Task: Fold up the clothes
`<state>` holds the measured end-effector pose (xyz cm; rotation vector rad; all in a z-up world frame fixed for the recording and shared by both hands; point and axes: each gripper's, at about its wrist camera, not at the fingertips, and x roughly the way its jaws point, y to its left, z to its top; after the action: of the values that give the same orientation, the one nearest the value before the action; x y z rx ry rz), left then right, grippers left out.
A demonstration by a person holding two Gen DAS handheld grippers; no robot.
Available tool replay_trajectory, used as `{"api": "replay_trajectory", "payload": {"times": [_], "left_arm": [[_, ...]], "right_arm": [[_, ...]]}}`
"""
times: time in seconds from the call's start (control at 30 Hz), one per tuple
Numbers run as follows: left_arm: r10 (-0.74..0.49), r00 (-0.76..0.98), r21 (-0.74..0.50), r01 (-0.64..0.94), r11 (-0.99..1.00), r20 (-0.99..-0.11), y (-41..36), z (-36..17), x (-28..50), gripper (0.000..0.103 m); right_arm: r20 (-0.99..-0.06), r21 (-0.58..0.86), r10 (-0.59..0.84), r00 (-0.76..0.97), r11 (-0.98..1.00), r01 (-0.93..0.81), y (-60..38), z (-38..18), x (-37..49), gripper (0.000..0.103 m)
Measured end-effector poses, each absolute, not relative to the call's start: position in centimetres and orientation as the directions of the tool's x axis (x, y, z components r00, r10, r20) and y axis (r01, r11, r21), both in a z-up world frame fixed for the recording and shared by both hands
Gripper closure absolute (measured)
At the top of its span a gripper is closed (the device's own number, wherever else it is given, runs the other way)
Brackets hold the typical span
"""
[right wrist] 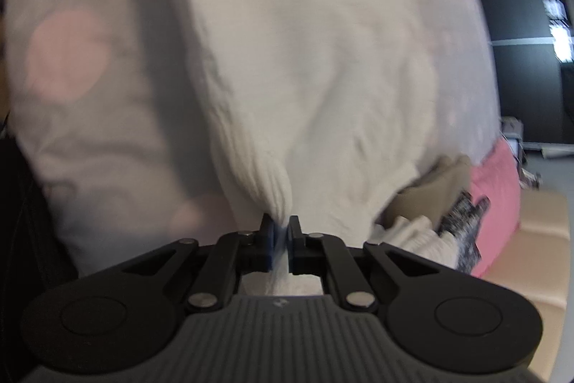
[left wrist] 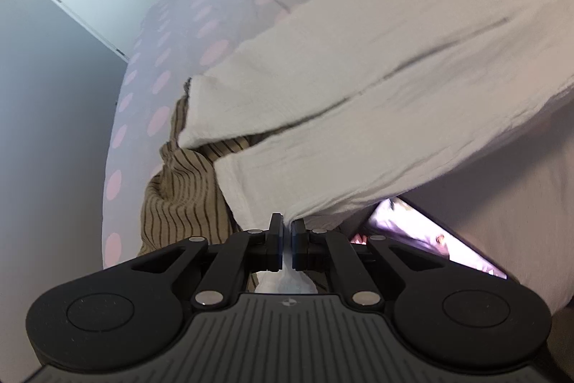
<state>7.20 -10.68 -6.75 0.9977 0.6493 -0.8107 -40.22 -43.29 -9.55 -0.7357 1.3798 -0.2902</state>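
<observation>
Over the polka-dot bed (left wrist: 172, 34), both claws clamp one white knit garment (left wrist: 358, 88), left claw (left wrist: 287, 241) pinching a thin edge, right claw (right wrist: 279, 244) its ribbed hem, cloth stretching away ahead of both.

Much of the white garment runs off frame or blurs

The white garment (left wrist: 358, 88) is cut off at two o'clock in the left wrist view, hiding most of the striped brown cloth (left wrist: 179, 200) at eight o'clock. In the right wrist view the white garment (right wrist: 305, 60) is motion-blurred and leaves the frame at twelve o'clock; the dark patterned item (right wrist: 462, 225) at four o'clock is too blurred to identify.
</observation>
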Motion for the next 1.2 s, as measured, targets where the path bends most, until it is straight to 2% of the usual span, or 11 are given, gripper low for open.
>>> {"api": "replay_trajectory", "payload": {"times": [0.23,0.33,0.57,0.87,1.2], "left_arm": [[-0.32,0.592,0.451,0.789,0.418,-0.739,-12.0,-3.6,9.1,0.101],[-0.321,0.62,0.442,0.758,0.479,-0.716,-13.2,-1.6,10.6,0.101],[-0.262,0.68,0.509,0.704,0.496,-0.685,-17.9,1.0,13.9,0.101],[-0.169,0.705,0.593,0.682,0.429,-0.689,-24.2,-1.4,17.9,0.101],[-0.053,0.737,0.69,0.654,0.31,-0.674,-31.9,-6.6,22.7,0.101]], "right_arm": [[-0.672,-0.703,-0.683,0.287,0.71,0.045,-45.8,-4.4,-38.2,0.096],[-0.622,-0.729,-0.718,0.312,0.677,0.104,-46.8,-2.8,-36.6,0.096],[-0.56,-0.746,-0.771,0.302,0.628,0.22,-51.0,-1.1,-32.0,0.096],[-0.566,-0.751,-0.788,0.241,0.614,0.243,-56.2,-2.5,-26.3,0.096],[-0.591,-0.732,-0.789,0.171,0.613,0.298,-63.4,-6.4,-20.3,0.097]]}}
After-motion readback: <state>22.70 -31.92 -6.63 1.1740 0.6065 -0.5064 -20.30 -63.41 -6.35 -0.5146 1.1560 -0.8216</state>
